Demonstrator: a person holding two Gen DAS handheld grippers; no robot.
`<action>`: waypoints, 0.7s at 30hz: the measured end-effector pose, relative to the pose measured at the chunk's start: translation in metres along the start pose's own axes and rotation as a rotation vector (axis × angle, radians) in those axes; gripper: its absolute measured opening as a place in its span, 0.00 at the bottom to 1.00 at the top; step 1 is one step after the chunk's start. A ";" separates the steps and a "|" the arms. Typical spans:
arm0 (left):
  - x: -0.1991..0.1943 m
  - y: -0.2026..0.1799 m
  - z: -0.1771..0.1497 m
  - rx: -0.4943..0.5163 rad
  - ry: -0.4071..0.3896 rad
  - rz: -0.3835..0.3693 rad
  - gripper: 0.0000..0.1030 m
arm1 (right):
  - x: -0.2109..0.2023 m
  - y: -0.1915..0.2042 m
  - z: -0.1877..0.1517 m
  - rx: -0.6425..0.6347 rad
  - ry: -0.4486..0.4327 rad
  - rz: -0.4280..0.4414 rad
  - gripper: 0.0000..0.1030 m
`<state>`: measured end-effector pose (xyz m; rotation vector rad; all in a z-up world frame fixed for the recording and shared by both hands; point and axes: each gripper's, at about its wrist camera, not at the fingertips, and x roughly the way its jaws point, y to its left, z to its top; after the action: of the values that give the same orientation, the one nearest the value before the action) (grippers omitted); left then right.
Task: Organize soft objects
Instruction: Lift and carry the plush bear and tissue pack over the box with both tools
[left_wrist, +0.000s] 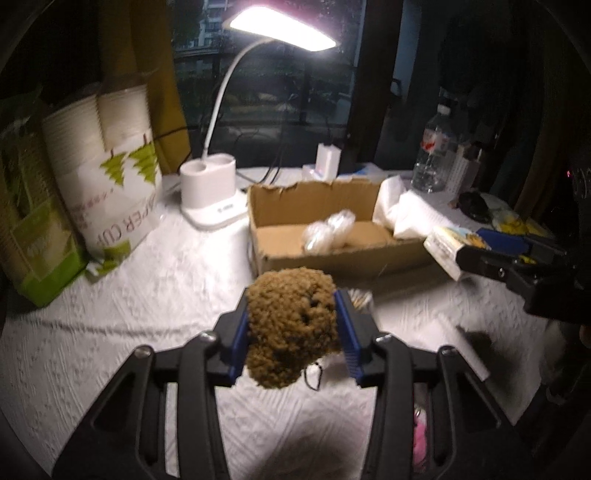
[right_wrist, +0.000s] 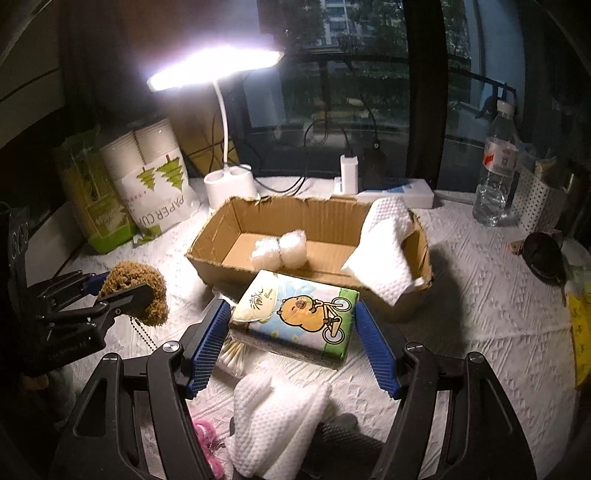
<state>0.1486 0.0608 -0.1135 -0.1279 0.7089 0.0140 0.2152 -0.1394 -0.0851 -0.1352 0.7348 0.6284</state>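
Observation:
My left gripper (left_wrist: 291, 328) is shut on a brown fuzzy plush keychain (left_wrist: 290, 325) and holds it above the white tablecloth, in front of the open cardboard box (left_wrist: 332, 254). The plush also shows in the right wrist view (right_wrist: 136, 291), its bead chain hanging down. My right gripper (right_wrist: 291, 339) is shut on a tissue pack (right_wrist: 295, 314) printed with a cartoon bear on a bicycle, held just in front of the box (right_wrist: 221, 266). Inside the box lie two white fluffy balls (right_wrist: 280, 247). A white textured cloth (right_wrist: 384, 251) drapes over the box's right end.
A folded white cloth (right_wrist: 277, 424) and a pink item (right_wrist: 205, 435) lie near me. Cotton swabs (right_wrist: 231, 356) lie under the pack. A desk lamp (right_wrist: 229, 184), a paper cup bag (right_wrist: 159, 184), a green pack (right_wrist: 92, 206) and a water bottle (right_wrist: 495, 166) stand behind.

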 end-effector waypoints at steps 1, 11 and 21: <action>0.001 -0.002 0.003 0.005 -0.004 -0.001 0.42 | -0.001 -0.002 0.002 0.001 -0.006 0.002 0.71; 0.006 -0.013 0.033 0.004 -0.061 -0.002 0.42 | 0.010 -0.017 0.017 -0.005 -0.022 0.038 0.71; 0.041 -0.017 0.052 -0.009 -0.062 -0.020 0.42 | 0.036 -0.034 0.028 0.023 -0.020 0.056 0.71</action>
<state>0.2145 0.0490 -0.0994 -0.1426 0.6458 0.0020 0.2714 -0.1400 -0.0912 -0.0871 0.7280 0.6735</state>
